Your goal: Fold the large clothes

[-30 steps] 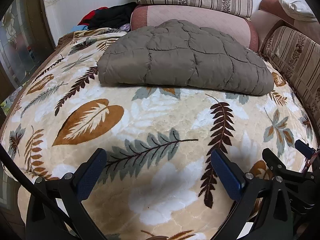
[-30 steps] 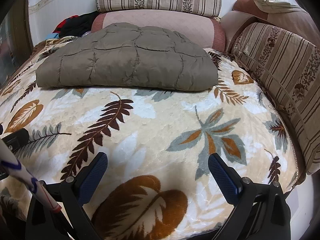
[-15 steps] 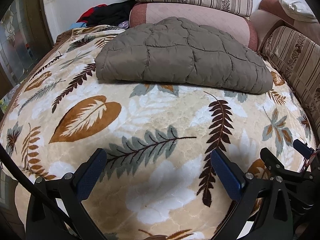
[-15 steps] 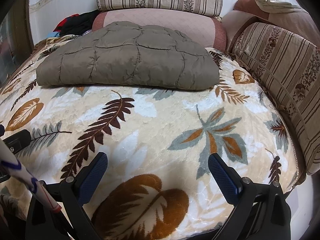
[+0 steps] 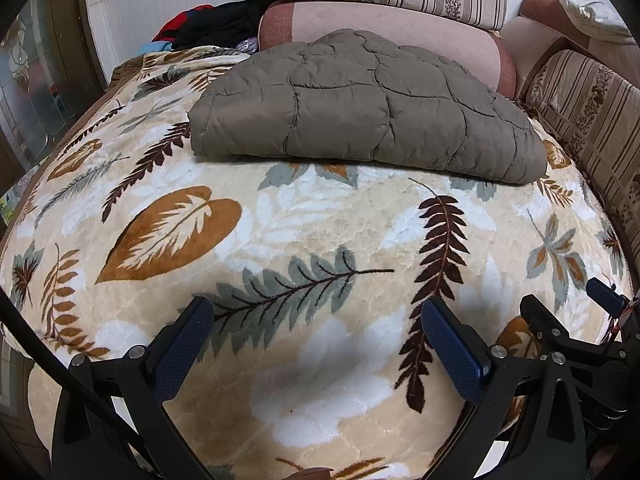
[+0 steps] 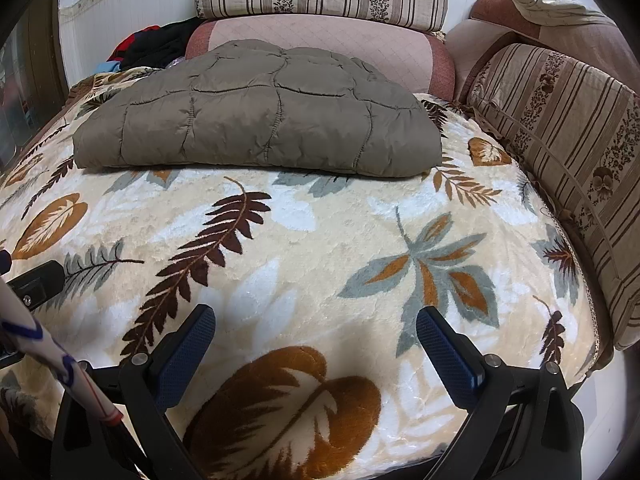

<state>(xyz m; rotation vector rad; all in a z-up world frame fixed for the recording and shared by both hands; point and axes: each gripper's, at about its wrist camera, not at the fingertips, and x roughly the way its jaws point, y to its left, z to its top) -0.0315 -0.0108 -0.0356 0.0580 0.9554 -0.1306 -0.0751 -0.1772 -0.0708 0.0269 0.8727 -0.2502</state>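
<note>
A heap of dark and red clothes sits at the far left corner of the bed. The folded olive quilted jacket lies at the far side of the leaf-patterned blanket, just before the pink bolster. Nearer, the left gripper and the right gripper hang released and empty above the blanket. Striped cushions line the right.
</note>
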